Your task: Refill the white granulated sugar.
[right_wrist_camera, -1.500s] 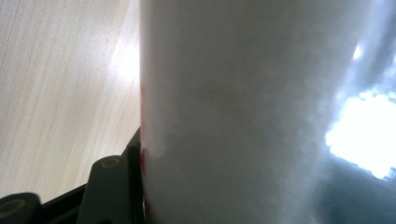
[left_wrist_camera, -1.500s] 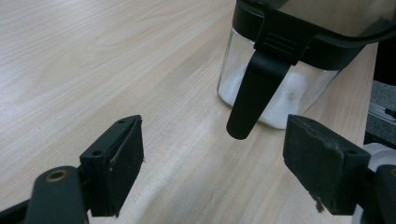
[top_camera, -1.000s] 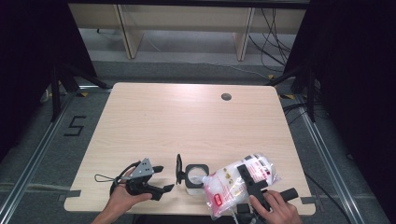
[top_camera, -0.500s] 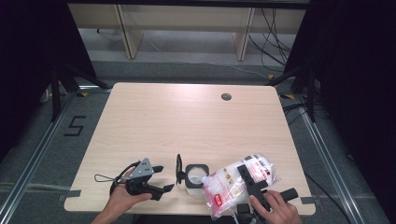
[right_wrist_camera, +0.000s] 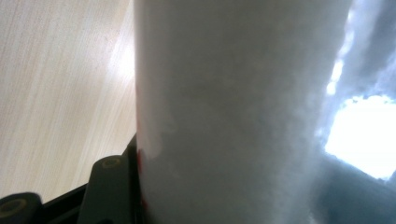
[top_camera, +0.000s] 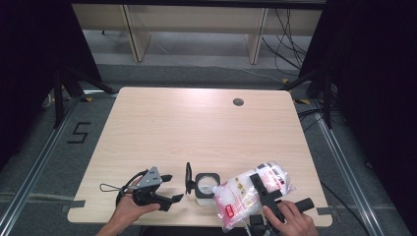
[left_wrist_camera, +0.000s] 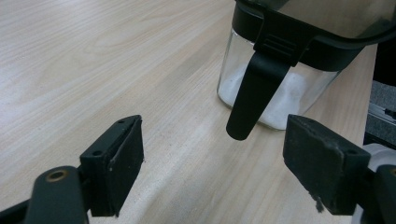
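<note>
right gripper (top_camera: 263, 189) clamps the bag (top_camera: 246, 194); left gripper (left_wrist_camera: 212, 163) gapes empty before the jar (left_wrist_camera: 280, 93).

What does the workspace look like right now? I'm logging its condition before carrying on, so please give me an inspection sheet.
Surface: pale wooden table with a round cable hole near the far edge.
Job's things: glass jar with white powder inside, its black lid flipped up; clear bag of white powder tilted beside it.
Clutter: nothing seen.
Grippers: left tongs open, empty, pointed at the jar; right tongs shut on the bag.
Cables: a black loop trails from the left tongs; loose cables lie on the floor behind.
Surroundings: grey floor with a taped "5", black curtains at both sides.
</note>
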